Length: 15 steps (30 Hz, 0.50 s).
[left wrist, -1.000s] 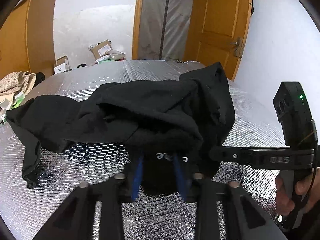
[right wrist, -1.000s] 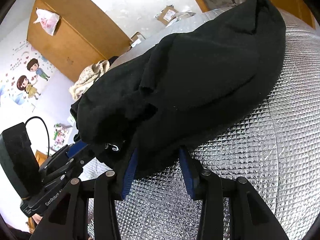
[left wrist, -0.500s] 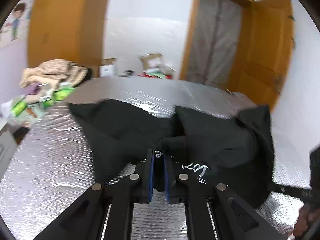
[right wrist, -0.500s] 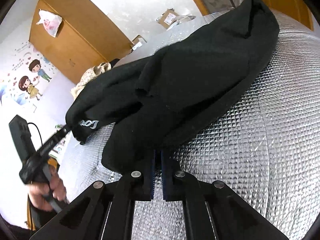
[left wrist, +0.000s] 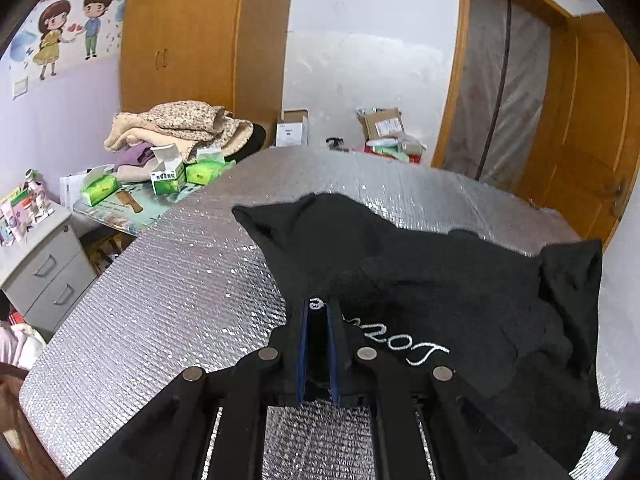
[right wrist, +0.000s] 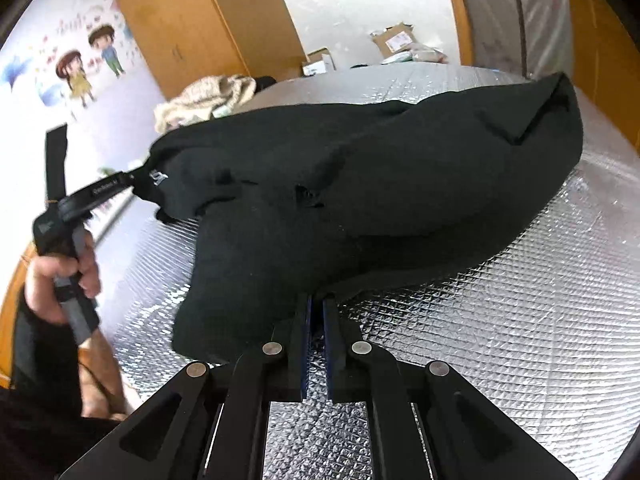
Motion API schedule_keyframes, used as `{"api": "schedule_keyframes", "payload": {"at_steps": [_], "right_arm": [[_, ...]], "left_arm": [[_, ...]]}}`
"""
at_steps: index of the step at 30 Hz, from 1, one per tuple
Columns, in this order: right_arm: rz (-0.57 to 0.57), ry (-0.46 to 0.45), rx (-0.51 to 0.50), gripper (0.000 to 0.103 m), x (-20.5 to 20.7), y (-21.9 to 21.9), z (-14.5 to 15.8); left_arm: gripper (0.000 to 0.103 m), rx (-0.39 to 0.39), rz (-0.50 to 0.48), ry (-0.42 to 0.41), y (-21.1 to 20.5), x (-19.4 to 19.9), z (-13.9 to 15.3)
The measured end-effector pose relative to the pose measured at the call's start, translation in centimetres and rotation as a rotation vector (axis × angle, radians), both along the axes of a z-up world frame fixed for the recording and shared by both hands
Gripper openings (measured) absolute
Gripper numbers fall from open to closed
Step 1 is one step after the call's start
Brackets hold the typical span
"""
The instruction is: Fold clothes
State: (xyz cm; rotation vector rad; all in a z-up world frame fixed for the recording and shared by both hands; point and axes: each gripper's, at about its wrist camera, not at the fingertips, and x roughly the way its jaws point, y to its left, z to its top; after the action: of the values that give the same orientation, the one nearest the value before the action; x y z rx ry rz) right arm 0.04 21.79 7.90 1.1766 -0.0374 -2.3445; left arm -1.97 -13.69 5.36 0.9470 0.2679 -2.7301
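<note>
A black garment (left wrist: 420, 272) with white lettering lies crumpled on the silver quilted table (left wrist: 168, 280). My left gripper (left wrist: 318, 304) is shut on an edge of it beside the lettering, the cloth pinched between the blue pads. In the right wrist view the same garment (right wrist: 360, 184) hangs stretched just above the table (right wrist: 500, 340). My right gripper (right wrist: 316, 300) holds its near lower edge, with cloth between the pads while the jaws are opening slightly. At the far left of that view, the left gripper (right wrist: 136, 178), carried by a hand (right wrist: 60, 276), holds the garment's other end.
Beyond the table's left edge are a heap of beige clothes (left wrist: 180, 124), green tissue packs (left wrist: 100, 190) and a grey drawer cabinet (left wrist: 44, 264). Cardboard boxes (left wrist: 380, 124) lie on the floor behind. A wooden door (left wrist: 592, 140) stands at the right.
Both grippers went from open around the garment's edge to shut on it. The left one then swung away to the left, drawing the cloth out between the two grippers.
</note>
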Motion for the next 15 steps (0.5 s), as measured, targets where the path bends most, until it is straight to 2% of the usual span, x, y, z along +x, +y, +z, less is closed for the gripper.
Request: {"api": "schedule_keyframes", "payload": {"at_steps": [5,9,15], "right_arm": [[-0.015,-0.010,0.046,0.008,-0.5,-0.7,-0.3],[-0.022,-0.010,0.067,0.013,-0.6,-1.0,-0.5],[-0.025,-0.011,0.058,0.015,-0.8,-1.1,-0.7]], "left_arm": [[0.009,0.011,-0.005,-0.033,0.2,-0.4,-0.8],[0.009,0.017,-0.008,-0.033,0.3,0.1,-0.7],[0.010,0.027,0.000,0.020,0.4,1.5,0.7]]}}
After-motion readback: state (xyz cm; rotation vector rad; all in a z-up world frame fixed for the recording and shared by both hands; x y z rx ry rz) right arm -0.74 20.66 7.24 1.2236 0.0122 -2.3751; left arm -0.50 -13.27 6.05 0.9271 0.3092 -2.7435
